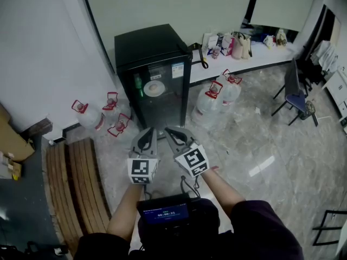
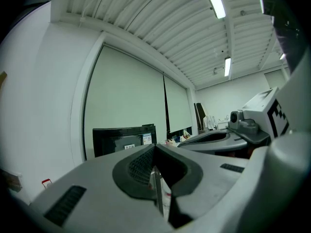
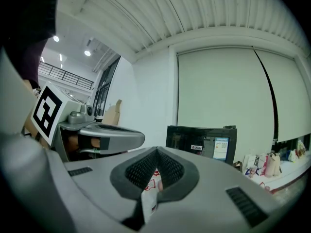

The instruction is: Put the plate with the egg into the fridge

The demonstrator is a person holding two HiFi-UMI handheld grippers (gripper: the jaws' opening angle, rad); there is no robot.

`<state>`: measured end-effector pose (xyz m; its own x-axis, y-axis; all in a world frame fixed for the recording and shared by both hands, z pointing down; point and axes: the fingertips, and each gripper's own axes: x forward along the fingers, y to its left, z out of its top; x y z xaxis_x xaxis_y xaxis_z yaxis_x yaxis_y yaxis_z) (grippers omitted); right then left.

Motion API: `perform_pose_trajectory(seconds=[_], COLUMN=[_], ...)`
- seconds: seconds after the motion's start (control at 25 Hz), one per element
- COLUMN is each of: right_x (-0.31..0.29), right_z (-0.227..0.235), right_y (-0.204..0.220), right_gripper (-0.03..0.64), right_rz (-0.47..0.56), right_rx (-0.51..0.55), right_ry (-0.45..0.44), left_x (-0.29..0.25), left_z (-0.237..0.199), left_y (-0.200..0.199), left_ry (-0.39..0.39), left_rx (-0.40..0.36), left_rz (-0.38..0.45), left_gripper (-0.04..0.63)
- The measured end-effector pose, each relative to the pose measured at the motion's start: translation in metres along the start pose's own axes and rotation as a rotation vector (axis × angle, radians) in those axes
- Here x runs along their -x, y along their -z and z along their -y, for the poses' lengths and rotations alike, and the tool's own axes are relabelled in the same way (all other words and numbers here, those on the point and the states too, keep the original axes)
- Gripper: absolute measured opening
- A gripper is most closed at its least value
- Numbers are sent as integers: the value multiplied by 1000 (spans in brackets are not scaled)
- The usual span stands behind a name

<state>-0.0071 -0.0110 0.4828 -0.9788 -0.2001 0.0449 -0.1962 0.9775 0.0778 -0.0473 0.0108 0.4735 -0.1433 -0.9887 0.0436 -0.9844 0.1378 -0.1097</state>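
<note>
Black with a glass door, the fridge stands against the wall at 12 o'clock from the person, and its door looks closed. Behind the glass, on an upper shelf, lies the pale round plate, with a green bottle just beside it at 9 o'clock. Whether an egg lies on the plate is too small to tell. The left gripper and the right gripper are held side by side in front of the fridge, well apart from it, and both point toward the door. In each gripper view the ribbed pads are pressed together with nothing between them. Water jugs with red handles sit on the floor at 10 o'clock and at 2 o'clock from the grippers. A wooden slatted bench lies at 8 o'clock, a dark chair stands at 2 o'clock farther off, and bags line a ledge at 1 o'clock.
</note>
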Motion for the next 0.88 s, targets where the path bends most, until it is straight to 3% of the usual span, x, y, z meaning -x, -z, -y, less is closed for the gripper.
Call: perform_pose_trajectory(seconds=[0.88], right_x=[-46], right_z=[-35], right_y=[-8], right_gripper=[8], right_rz=[21], right_rx=[16], right_ry=[-56], left_x=[20], left_z=[-51], left_y=[7], left_ry=[-43], left_rx=[-6], left_rz=[5], left_gripper=[11])
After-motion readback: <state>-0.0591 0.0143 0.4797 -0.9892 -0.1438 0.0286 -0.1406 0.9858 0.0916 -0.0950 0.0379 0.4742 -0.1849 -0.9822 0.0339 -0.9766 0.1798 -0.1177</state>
